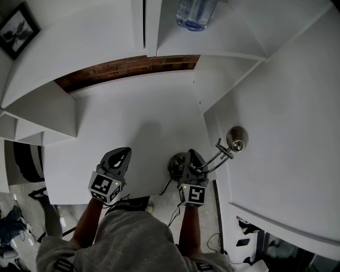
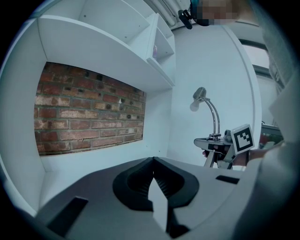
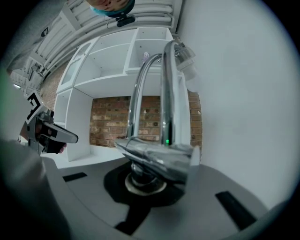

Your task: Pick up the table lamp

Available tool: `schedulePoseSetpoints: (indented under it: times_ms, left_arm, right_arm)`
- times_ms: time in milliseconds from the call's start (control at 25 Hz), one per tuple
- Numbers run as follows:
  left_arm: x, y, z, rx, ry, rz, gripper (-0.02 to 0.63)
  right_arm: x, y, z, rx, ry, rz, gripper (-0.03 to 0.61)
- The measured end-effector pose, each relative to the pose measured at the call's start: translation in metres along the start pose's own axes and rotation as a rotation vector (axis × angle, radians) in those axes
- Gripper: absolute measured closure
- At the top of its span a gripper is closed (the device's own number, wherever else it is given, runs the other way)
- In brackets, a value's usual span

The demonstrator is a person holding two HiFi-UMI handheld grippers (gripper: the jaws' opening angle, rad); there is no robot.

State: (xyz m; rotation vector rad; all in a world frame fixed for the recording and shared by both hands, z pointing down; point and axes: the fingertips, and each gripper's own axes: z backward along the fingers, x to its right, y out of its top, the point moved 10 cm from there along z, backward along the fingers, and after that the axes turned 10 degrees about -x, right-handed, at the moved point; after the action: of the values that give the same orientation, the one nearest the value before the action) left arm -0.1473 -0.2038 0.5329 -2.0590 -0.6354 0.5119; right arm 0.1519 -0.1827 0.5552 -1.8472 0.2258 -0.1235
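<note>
The table lamp (image 1: 237, 139) is chrome, with a round dark base (image 1: 174, 163), twin curved stems and a small round head. It stands at the right end of the white desk (image 1: 138, 122), against the side panel. My right gripper (image 1: 192, 162) is shut on the lamp low on its stems, just above the base; in the right gripper view the stems (image 3: 166, 93) rise from between the jaws behind a chrome crossbar (image 3: 157, 157). My left gripper (image 1: 121, 156) hovers over the desk's front edge, left of the lamp, its jaws closed together with nothing in them (image 2: 153, 161).
A brick wall (image 1: 127, 68) backs the desk alcove. White shelves stand above, with a plastic bottle (image 1: 195, 11) on one. A tall white panel (image 1: 287, 133) closes the right side. The lamp's cable (image 1: 169, 187) hangs off the front edge. A framed picture (image 1: 17, 29) hangs at the far left.
</note>
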Motion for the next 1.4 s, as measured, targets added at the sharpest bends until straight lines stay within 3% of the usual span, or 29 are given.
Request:
schedulePoseSetpoints:
  times_ms: [160,640,1080,1400]
  left_arm:
    - [-0.001,0.001,-0.001,0.003,-0.003,0.001,0.611]
    - [-0.005,-0.002,0.003,0.011,-0.005,0.001,0.611]
    - [0.001,0.006,0.008,0.06,-0.028,-0.026,0.611]
    - [0.019,0.013,0.022,0.099,-0.061,-0.053,0.611]
  right_arm:
    - [-0.002,0.002,0.001,-0.022,-0.023,0.05,0.557]
    - [0.008,0.006,0.01,0.015,-0.035,-0.054,0.558]
    - [-0.005,0.035,0.033,0.055,-0.027,-0.016,0.557]
    - [-0.007,0.047,0.072,0.073,-0.062,-0.072,0.558]
